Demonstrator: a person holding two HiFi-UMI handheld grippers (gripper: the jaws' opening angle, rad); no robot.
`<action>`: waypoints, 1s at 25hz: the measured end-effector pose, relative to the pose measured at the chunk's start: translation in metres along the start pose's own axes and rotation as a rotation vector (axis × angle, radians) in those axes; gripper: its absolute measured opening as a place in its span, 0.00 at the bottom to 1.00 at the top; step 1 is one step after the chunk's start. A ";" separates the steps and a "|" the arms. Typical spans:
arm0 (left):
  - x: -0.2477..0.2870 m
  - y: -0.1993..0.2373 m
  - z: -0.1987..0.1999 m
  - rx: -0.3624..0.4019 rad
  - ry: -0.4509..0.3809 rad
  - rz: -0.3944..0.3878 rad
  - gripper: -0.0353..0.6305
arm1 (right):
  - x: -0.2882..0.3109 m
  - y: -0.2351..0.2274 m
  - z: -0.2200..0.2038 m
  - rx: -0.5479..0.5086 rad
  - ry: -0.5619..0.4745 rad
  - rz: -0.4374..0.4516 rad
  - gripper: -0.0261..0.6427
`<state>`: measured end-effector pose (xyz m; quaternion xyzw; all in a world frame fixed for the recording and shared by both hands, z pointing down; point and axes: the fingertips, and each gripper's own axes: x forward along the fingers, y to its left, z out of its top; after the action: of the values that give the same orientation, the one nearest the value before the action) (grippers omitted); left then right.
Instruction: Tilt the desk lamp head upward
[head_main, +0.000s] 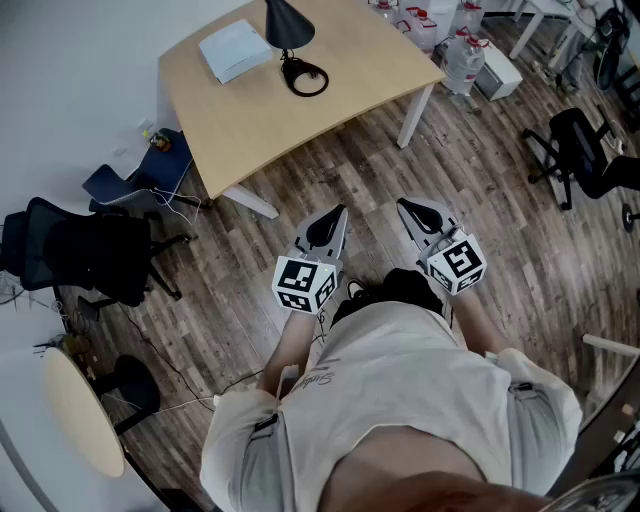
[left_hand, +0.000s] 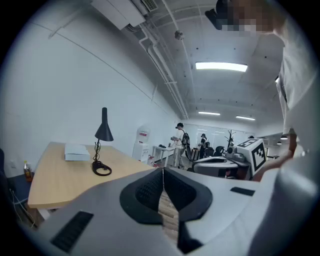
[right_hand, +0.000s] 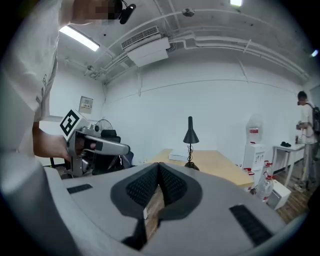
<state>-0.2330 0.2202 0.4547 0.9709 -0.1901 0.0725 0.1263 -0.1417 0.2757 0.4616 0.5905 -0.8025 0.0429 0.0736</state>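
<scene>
A black desk lamp (head_main: 288, 24) with a cone head stands on the far part of a light wooden table (head_main: 330, 90); its ring-shaped base (head_main: 305, 77) lies beside a white box (head_main: 235, 48). In the left gripper view the lamp (left_hand: 104, 131) has its head pointing down, as does the lamp (right_hand: 190, 135) in the right gripper view. My left gripper (head_main: 341, 210) and right gripper (head_main: 401, 204) are held close to my body over the floor, well short of the table. Both are shut with nothing between the jaws, as the left gripper (left_hand: 162, 170) and right gripper (right_hand: 159, 165) show in their own views.
A black office chair (head_main: 90, 250) and a blue chair (head_main: 140, 180) stand left of the table. Another black chair (head_main: 585, 160) is at the right. Water bottles (head_main: 465, 55) sit past the table's far corner. A small round table (head_main: 80, 410) is at my lower left. People (left_hand: 180, 142) stand far off.
</scene>
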 end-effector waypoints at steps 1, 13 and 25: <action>0.001 0.000 -0.003 -0.004 0.002 0.000 0.08 | 0.003 -0.001 0.001 0.000 0.000 0.003 0.03; 0.034 0.019 -0.014 0.013 0.048 0.026 0.08 | 0.016 -0.030 -0.013 0.041 0.011 -0.008 0.03; 0.105 0.070 0.020 0.049 0.082 0.123 0.08 | 0.074 -0.110 -0.006 0.024 -0.032 0.074 0.03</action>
<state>-0.1616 0.1153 0.4703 0.9564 -0.2425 0.1245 0.1053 -0.0577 0.1738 0.4777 0.5618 -0.8243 0.0458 0.0522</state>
